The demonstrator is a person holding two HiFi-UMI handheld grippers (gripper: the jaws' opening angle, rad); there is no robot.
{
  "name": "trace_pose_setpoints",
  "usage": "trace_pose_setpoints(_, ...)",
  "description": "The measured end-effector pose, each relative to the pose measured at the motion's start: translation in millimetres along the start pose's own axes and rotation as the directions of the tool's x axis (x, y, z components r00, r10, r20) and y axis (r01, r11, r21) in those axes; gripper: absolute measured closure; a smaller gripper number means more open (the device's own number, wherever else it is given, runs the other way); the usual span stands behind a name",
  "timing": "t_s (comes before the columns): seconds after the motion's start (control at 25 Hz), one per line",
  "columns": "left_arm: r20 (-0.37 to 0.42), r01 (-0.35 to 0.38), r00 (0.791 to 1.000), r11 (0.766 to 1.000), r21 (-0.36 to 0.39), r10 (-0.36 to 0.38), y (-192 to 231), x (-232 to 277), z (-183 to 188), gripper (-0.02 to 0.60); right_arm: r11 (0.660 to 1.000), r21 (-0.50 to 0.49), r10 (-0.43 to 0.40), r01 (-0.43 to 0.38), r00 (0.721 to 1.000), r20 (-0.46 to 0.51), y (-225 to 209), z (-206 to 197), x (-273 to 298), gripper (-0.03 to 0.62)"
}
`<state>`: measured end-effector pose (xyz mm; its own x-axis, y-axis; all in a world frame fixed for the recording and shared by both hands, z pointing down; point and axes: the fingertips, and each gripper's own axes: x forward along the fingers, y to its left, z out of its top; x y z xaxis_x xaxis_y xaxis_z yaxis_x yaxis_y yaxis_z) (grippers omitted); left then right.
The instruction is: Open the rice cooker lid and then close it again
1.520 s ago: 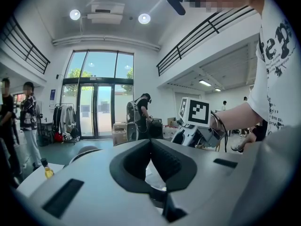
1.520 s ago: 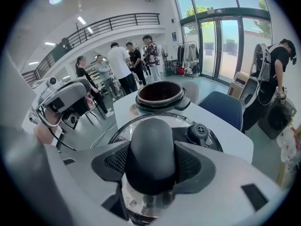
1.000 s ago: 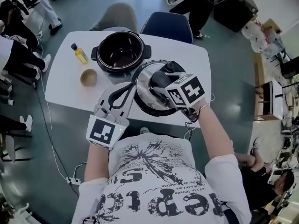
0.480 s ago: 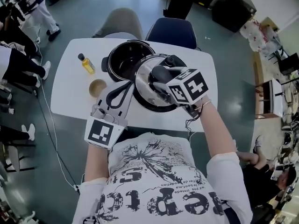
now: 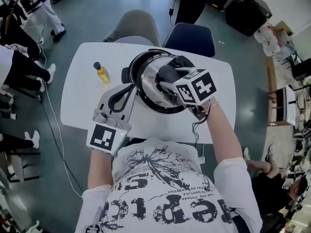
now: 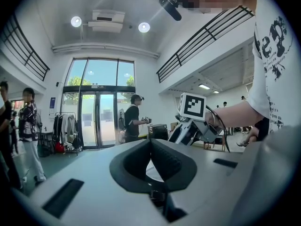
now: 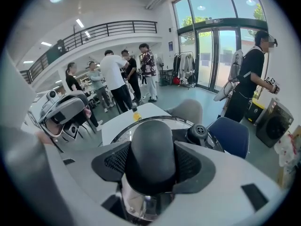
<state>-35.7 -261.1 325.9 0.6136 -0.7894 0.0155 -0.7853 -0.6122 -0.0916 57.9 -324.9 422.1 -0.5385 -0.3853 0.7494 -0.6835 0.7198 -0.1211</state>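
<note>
A big white table stands in front of the person, with a grey chair and a blue chair on its far side. The black rice cooker sits on the table near the middle. The shiny round lid is over the cooker and covers most of it. I cannot tell if the lid touches the cooker. The right gripper has its claw squeezed tight on the lid's black knob. The left gripper is just beside the lid, and its claw is closed with nothing in it. A little bottle of yellow stuff stands left of the cooker.
</note>
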Motion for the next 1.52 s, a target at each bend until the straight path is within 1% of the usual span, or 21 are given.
trace_pose_setpoints(0.24, -0.023, 0.007, 1.000, 1.000, -0.001, -0.007, 48.7, 2.2, -15.1, 0.568, 1.000, 0.023, -0.018, 0.018, 1.000, -0.015, -3.3, 24.5, 41.5, 0.303)
trace_pose_setpoints(0.4, -0.029, -0.005, 1.000, 1.000, -0.028, 0.004, 80.3, 7.8, -19.5, 0.568, 0.999, 0.040, -0.025, 0.026, 0.999, -0.029, -8.5, 39.7, 61.3, 0.302)
trace_pose_setpoints(0.56, -0.032, -0.010, 0.999, 0.999, -0.042, 0.009, 96.4, 14.5, -27.7, 0.568, 0.998, 0.047, -0.034, 0.035, 0.999, -0.037, -16.4, 44.0, 73.7, 0.301)
trace_pose_setpoints(0.72, -0.036, 0.002, 0.999, 0.999, -0.038, -0.004, 97.9, 21.1, -31.9, 0.568, 0.998, 0.045, -0.048, 0.050, 0.998, -0.047, -23.0, 43.6, 78.9, 0.301)
trace_pose_setpoints(0.92, -0.039, 0.011, 0.999, 0.999, -0.039, -0.013, 94.7, 23.2, -34.6, 0.568, 0.998, 0.018, -0.067, 0.068, 0.996, -0.061, -23.5, 40.2, 83.9, 0.301)
trace_pose_setpoints(1.0, -0.038, 0.014, 0.999, 0.999, -0.033, -0.016, 92.5, 24.4, -34.4, 0.568, 0.998, 0.025, -0.064, 0.066, 0.996, -0.065, -25.2, 36.9, 87.0, 0.301)
trace_pose_setpoints(1.12, -0.043, 0.016, 0.999, 0.999, -0.030, -0.018, 87.4, 23.9, -34.7, 0.568, 0.997, 0.052, -0.049, 0.051, 0.998, -0.047, -27.0, 34.2, 86.9, 0.301)
trace_pose_setpoints(1.28, -0.052, 0.010, 0.999, 0.999, -0.036, -0.012, 84.0, 22.9, -36.2, 0.568, 0.997, 0.064, -0.036, 0.038, 0.999, -0.029, -26.2, 34.7, 87.1, 0.299)
trace_pose_setpoints(1.44, -0.054, 0.018, 0.998, 0.999, -0.029, -0.020, 78.3, 24.4, -34.1, 0.568, 0.998, 0.048, -0.028, 0.028, 1.000, 0.003, -24.6, 36.9, 86.4, 0.293)
trace_pose_setpoints(1.52, -0.050, 0.023, 0.998, 0.999, -0.025, -0.024, 73.0, 25.6, -31.1, 0.568, 0.998, 0.038, -0.041, 0.040, 0.999, 0.035, -25.5, 38.9, 83.8, 0.290)
